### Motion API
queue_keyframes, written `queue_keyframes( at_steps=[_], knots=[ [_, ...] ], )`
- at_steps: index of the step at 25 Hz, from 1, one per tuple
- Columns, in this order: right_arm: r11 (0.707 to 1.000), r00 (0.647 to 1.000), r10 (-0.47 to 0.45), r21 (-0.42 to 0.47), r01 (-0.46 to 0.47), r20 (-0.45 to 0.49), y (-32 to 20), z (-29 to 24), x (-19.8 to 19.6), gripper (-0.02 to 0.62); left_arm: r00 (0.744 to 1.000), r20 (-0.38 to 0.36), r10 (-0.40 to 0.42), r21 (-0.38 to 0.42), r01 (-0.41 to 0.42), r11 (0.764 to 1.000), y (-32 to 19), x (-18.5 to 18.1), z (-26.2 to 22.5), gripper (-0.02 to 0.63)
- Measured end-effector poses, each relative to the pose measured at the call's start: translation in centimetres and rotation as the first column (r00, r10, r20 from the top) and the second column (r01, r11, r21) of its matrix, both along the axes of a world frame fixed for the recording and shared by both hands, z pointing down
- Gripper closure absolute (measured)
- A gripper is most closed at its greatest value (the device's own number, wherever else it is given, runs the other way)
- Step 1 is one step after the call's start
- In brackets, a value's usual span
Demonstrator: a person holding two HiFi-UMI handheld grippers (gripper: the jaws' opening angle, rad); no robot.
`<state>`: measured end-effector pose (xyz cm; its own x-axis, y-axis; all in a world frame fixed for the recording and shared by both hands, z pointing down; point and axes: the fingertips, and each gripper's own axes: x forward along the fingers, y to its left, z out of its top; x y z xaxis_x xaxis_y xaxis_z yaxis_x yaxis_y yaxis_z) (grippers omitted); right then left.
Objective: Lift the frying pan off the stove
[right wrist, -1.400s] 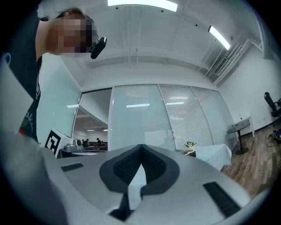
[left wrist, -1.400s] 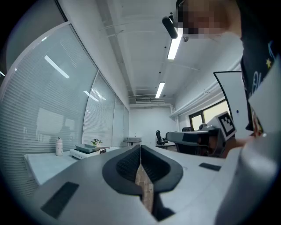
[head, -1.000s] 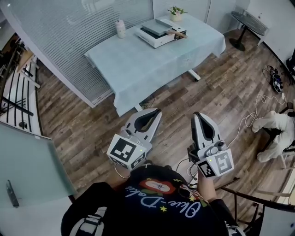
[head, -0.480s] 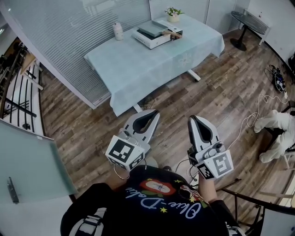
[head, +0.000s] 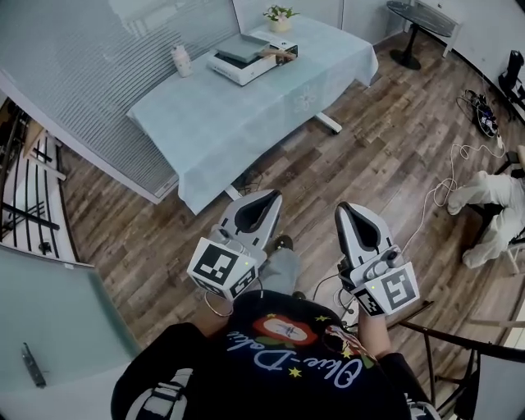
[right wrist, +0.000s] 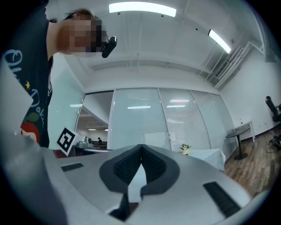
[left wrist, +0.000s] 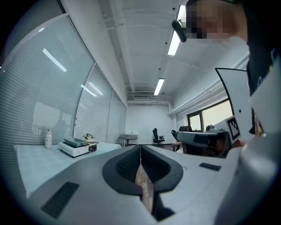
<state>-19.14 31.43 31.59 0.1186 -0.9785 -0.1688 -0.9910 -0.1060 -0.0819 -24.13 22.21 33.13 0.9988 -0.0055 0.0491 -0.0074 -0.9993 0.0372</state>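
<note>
The frying pan [head: 241, 49] is a flat grey pan with a wooden handle [head: 276, 54]. It rests on a white stove [head: 246, 64] at the far end of a table covered in pale cloth [head: 246, 107]. In the left gripper view the pan [left wrist: 73, 141] and stove [left wrist: 79, 149] are small and far off at left. My left gripper [head: 274, 195] and right gripper [head: 343, 207] are held side by side close to my chest, well short of the table, over the wooden floor. Both are shut and empty, as the left gripper [left wrist: 140, 147] and the right gripper [right wrist: 141, 146] show in their own views.
A white bottle [head: 180, 60] and a small potted plant [head: 280, 15] stand on the table near the stove. A glass wall with blinds [head: 98, 74] runs along the left. A round side table [head: 417, 11], floor cables [head: 480, 123] and a dark chair frame [head: 435, 344] are to the right.
The table and stove have slid left and up in the head view. A leg and shoe now show below the left gripper. Both grippers stay shut in about the same place.
</note>
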Motion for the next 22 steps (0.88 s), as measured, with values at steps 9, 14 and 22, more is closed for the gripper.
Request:
queue_keyframes(
  at_steps=[9, 14, 22],
  knots=[
    [0.999, 0.995, 0.032, -0.016, -0.034, -0.095, -3.3, -1.1, 5.6, 0.595, 0.997, -0.059, 0.057, -0.007, -0.058, 0.998, -3.8, 7.4, -0.4, 0.6],
    [1.0, 0.993, 0.005, -0.03, -0.009, -0.115, -8.4, -1.6, 9.0, 0.595, 0.997, -0.067, 0.043, -0.025, -0.045, 0.999, -8.6, 11.0, -0.5, 0.6],
    [0.998, 0.997, -0.05, -0.034, 0.047, -0.065, -16.4, -1.5, 13.3, 0.595, 0.999, -0.045, 0.005, -0.049, -0.008, 0.999, -16.4, 15.0, 0.0, 0.6]
  ],
)
